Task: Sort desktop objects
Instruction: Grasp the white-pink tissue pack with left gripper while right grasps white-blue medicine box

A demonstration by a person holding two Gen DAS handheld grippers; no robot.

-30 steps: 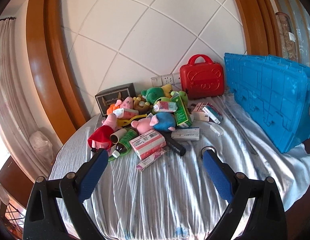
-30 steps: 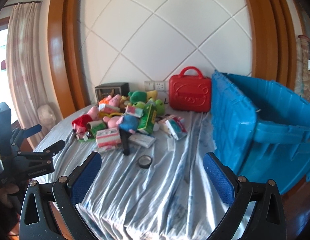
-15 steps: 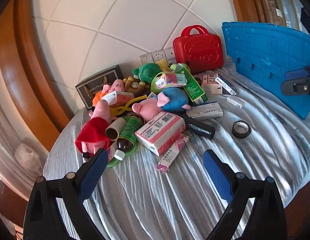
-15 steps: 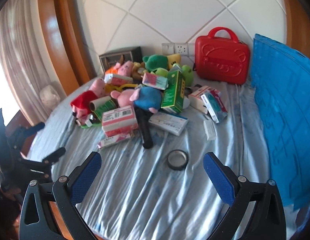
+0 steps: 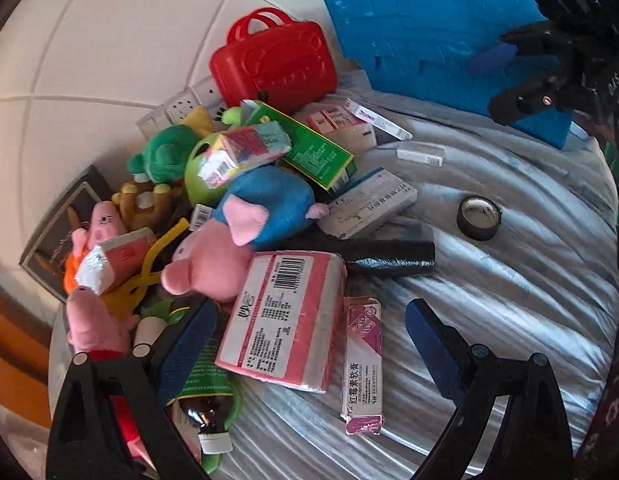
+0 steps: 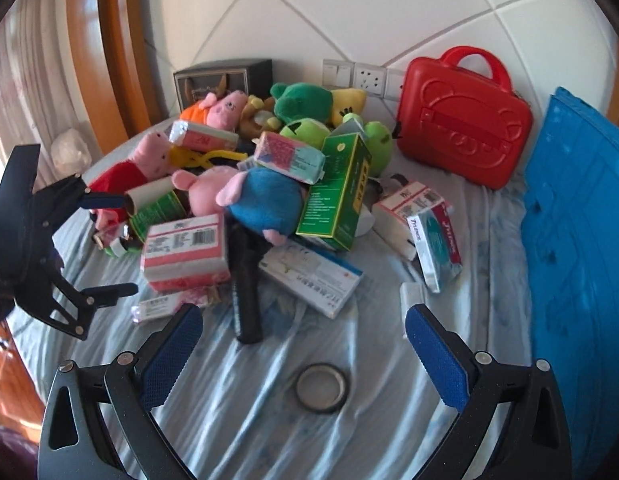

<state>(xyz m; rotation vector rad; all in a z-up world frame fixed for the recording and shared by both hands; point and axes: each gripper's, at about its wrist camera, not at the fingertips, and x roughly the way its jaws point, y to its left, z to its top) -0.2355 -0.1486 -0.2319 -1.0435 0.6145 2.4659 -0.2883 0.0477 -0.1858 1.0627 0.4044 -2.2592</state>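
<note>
A heap of plush toys, medicine boxes and bottles lies on a cloth-covered table. My left gripper (image 5: 309,344) is open and empty, low over a pink-and-white box (image 5: 285,316) and a slim purple-and-white box (image 5: 363,364). My right gripper (image 6: 301,348) is open and empty, just above a black tape roll (image 6: 321,387), which also shows in the left wrist view (image 5: 479,217). A black cylinder (image 6: 245,280) lies beyond it, beside a white-and-blue box (image 6: 313,278). The pink-and-white box also shows in the right wrist view (image 6: 185,248).
A red toy suitcase (image 6: 461,120) stands at the back by the wall. A blue plastic crate (image 6: 581,260) stands at the right. A green box (image 6: 337,192) leans on a blue-and-pink plush (image 6: 261,200). A dark box (image 6: 221,78) stands at the back left.
Both grippers have moved forward and down toward the table. The left one now hangs close over the pink-and-white box; the right one has closed in on the tape roll. Both stay open.
</note>
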